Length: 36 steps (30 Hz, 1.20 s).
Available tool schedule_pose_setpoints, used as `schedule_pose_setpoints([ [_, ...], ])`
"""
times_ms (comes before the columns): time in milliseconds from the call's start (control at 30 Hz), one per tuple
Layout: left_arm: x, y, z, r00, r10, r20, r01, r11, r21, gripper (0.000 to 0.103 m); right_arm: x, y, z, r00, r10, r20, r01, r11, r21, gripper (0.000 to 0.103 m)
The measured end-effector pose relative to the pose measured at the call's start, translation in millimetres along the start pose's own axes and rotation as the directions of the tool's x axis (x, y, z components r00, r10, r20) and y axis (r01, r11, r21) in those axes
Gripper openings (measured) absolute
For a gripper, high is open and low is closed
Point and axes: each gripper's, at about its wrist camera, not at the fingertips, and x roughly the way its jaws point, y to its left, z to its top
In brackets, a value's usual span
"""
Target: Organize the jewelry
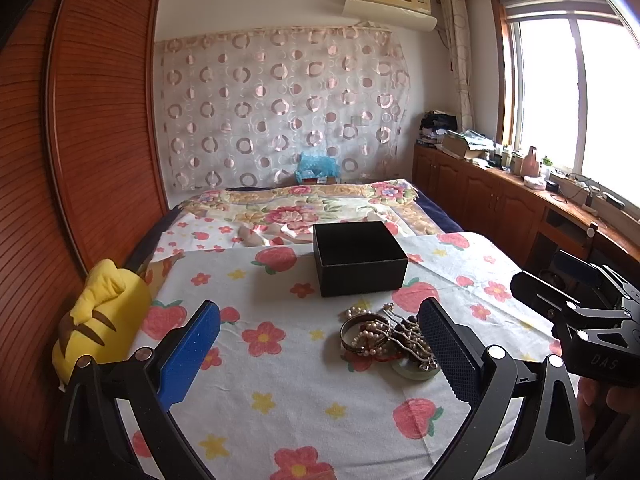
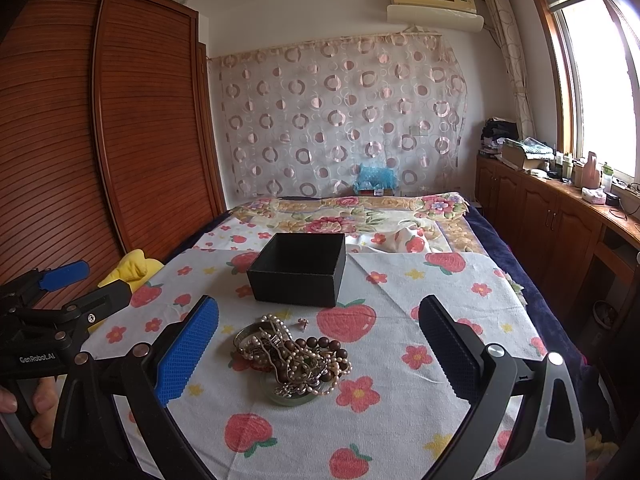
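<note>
A tangled heap of jewelry (image 2: 294, 360) lies on the strawberry-print cloth: pearl strands, dark wooden beads, a metal bangle (image 1: 360, 330), a pale green bangle (image 2: 290, 398). A small earring (image 2: 301, 323) lies apart behind it. An open black box (image 2: 298, 274) stands beyond the heap, its inside dark. My right gripper (image 2: 320, 344) is open, held above and in front of the heap. My left gripper (image 1: 320, 340) is open too, with the heap (image 1: 390, 340) toward its right finger. Each gripper shows at the edge of the other's view.
The cloth (image 2: 400, 380) covers a bed with a floral blanket (image 2: 340, 216) behind. A yellow plush toy (image 1: 100, 320) lies at the left edge by the wooden wardrobe (image 1: 80, 120). Low cabinets (image 2: 560, 216) with clutter run along the window on the right.
</note>
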Motion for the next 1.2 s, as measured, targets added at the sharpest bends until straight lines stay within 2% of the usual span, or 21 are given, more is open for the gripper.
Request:
schedule_pose_setpoints([
  [533,-3,0,10,1.000,-0.005,-0.002,0.005,1.000,0.000,0.096,1,-1,-2,1.000,0.002,0.001,-0.002,1.000,-0.002,0.101],
  [733,-11,-11,16,1.000,-0.009,-0.018,0.009,1.000,0.000,0.096,-2,2,0,1.000,0.002,-0.005,-0.002,1.000,-0.003,0.101],
  [1200,36,5,-15,0.992,-0.005,-0.126,0.003,1.000,-0.010,0.096,36,-10,-25,0.994,0.045,-0.097,-0.048,0.999,-0.025,0.100],
])
